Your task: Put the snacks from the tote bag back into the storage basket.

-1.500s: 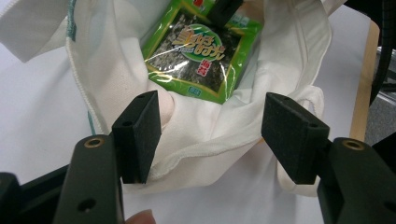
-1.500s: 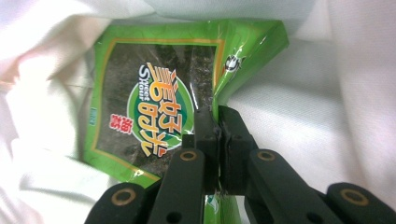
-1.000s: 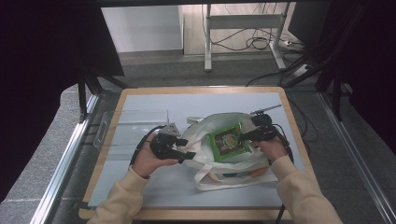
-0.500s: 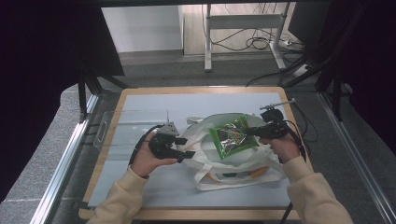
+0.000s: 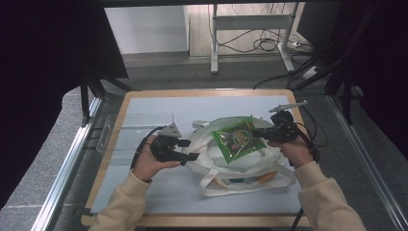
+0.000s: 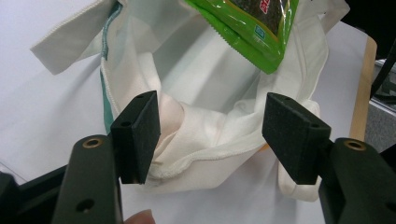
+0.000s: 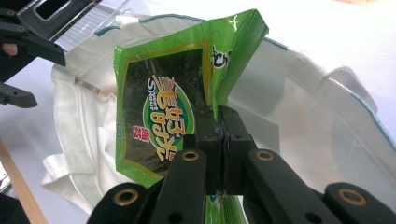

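A white cloth tote bag [image 5: 240,168] lies on the table mat with its mouth open. My right gripper [image 5: 262,134] is shut on the corner of a green seaweed snack packet [image 5: 238,139] and holds it tilted just above the bag's mouth. In the right gripper view the jaws [image 7: 219,126] pinch the packet [image 7: 163,112] over the bag [image 7: 303,93]. My left gripper [image 5: 190,150] sits at the bag's left rim. Its jaws [image 6: 215,133] stand wide, with a fold of the bag [image 6: 210,93] between them, and only the left pad touches cloth. The packet [image 6: 252,23] hangs above.
A clear plastic tray [image 5: 125,127] lies on the mat at the left, behind my left hand. Something orange [image 5: 267,176] shows through the bag's lower part. The wooden table edge [image 5: 207,92] frames the mat, and cables lie on the floor beyond.
My right gripper has risen and drawn to the right with the green packet, which now hangs higher over the bag's mouth. The left gripper has stayed at the rim.
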`<state>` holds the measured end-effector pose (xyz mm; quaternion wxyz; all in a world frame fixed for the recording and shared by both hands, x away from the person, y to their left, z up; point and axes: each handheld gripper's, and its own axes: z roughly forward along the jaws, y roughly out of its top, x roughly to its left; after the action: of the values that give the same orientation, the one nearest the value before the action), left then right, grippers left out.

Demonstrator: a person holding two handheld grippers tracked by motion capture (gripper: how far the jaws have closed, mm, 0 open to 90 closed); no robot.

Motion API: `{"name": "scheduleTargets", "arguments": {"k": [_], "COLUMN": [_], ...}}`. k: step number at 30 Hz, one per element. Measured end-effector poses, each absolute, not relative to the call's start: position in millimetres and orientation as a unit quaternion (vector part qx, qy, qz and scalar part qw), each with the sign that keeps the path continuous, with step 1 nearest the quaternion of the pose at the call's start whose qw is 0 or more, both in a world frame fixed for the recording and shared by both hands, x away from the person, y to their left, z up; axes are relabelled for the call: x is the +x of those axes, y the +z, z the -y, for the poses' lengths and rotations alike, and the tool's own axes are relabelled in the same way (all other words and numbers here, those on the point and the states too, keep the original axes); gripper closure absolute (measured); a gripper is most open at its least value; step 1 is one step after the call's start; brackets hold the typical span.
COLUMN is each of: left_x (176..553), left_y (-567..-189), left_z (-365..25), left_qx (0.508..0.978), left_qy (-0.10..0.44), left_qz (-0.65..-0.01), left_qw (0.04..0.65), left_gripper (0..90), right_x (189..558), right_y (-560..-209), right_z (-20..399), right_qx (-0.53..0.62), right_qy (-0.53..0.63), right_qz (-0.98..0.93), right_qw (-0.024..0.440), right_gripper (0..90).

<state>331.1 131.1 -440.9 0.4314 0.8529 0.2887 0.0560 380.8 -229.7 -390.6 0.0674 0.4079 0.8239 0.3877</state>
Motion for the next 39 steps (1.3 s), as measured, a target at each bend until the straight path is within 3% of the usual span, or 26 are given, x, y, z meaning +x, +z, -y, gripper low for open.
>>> {"name": "scheduleTargets", "arguments": {"k": [12, 39], "left_x": [340.2, 375.6], "left_y": [-427.1, -400.6], "left_z": [-128.6, -96.3], "left_qx": [0.845, 0.861], "left_qy": [0.056, 0.019], "left_qz": [-0.301, -0.262], "left_qw": [0.438, 0.435], "left_gripper": [36.2, 35.0], "right_x": [383.9, 376.5], "right_y": [-387.7, -373.9], "right_z": [230.6, 208.8], "right_qx": [0.367, 0.28], "right_qy": [0.412, 0.419], "right_qz": [-0.831, -0.858], "right_qw": [0.068, 0.093], "right_gripper": [87.2, 87.2]}}
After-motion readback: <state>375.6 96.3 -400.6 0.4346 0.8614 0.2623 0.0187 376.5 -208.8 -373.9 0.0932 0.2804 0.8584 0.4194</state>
